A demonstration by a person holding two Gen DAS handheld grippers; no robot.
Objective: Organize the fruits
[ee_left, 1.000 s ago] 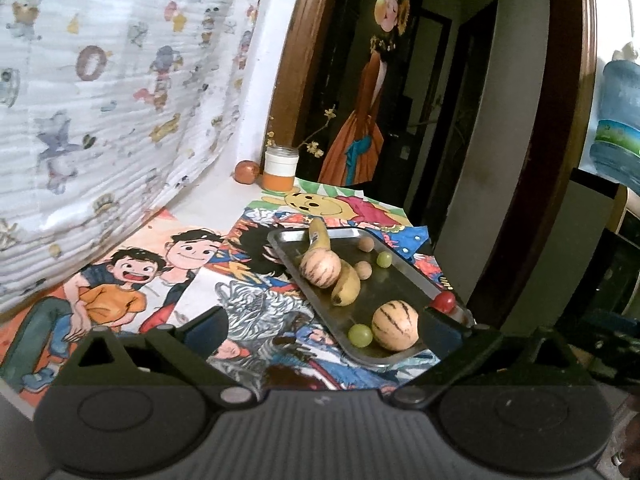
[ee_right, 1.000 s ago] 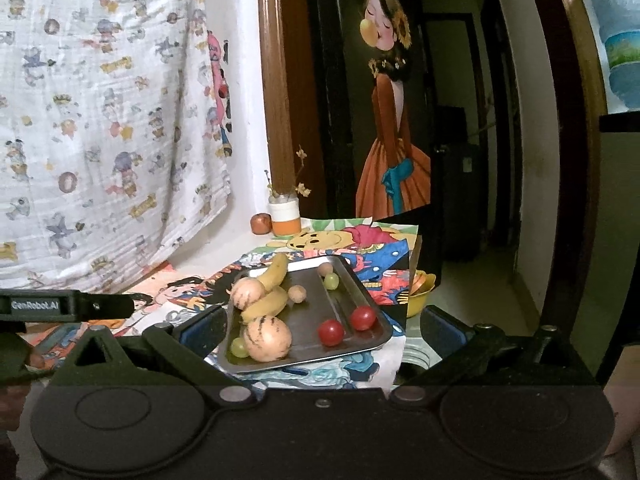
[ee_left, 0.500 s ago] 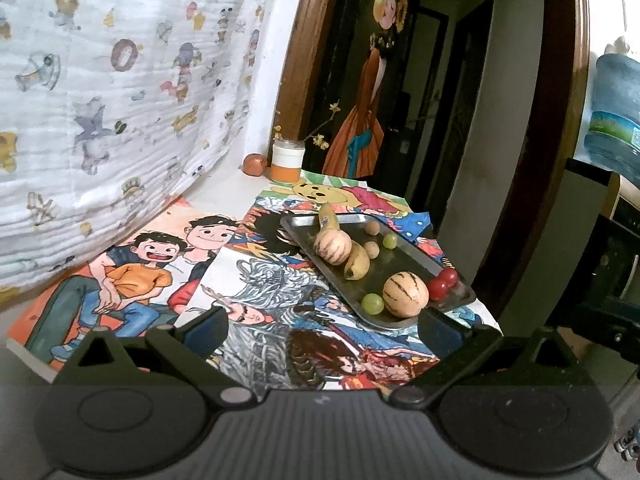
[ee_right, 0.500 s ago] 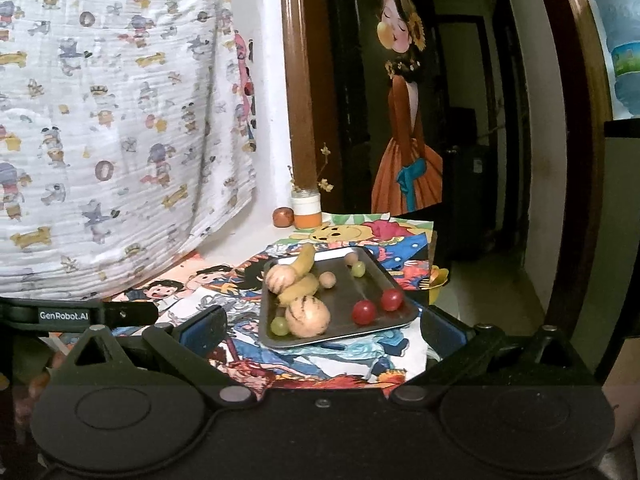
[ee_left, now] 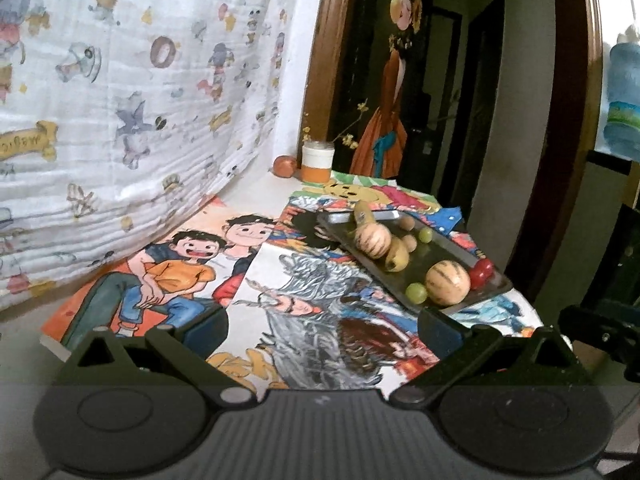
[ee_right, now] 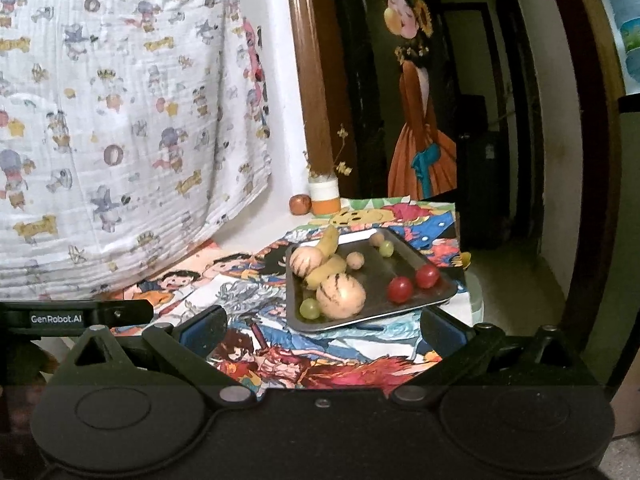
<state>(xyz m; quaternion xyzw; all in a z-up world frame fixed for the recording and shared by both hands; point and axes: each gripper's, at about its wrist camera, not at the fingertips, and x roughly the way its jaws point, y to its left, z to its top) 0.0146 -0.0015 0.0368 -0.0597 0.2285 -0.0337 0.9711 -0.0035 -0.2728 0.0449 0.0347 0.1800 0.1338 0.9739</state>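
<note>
A dark metal tray (ee_right: 434, 298) (ee_left: 492, 290) rests on cartoon-print cloths at the table's right side. It holds two striped yellow melons (ee_right: 341, 295) (ee_left: 447, 282), two bananas (ee_right: 326, 271) (ee_left: 397, 256), two red cherry tomatoes (ee_right: 400, 289) (ee_left: 481, 273), green grapes (ee_right: 310, 308) (ee_left: 416, 293) and small brown fruits (ee_right: 355, 260). My left gripper (ee_left: 323, 326) hangs open over the cloth, short of the tray's near-left corner. My right gripper (ee_right: 323, 326) is open too, just in front of the tray's near edge, holding nothing.
A white-and-orange jar (ee_left: 317, 162) (ee_right: 325, 197) with dry twigs and a brown round fruit (ee_left: 285, 166) (ee_right: 300, 204) stand at the table's back by a wooden door frame. A cartoon-print sheet (ee_left: 120, 80) hangs on the left. The left gripper's body (ee_right: 72, 316) shows at the right view's left edge.
Both grippers have pulled back from the tray and drifted left, so the tray sits farther off and more to the right. Both stayed open. The fruits have not moved.
</note>
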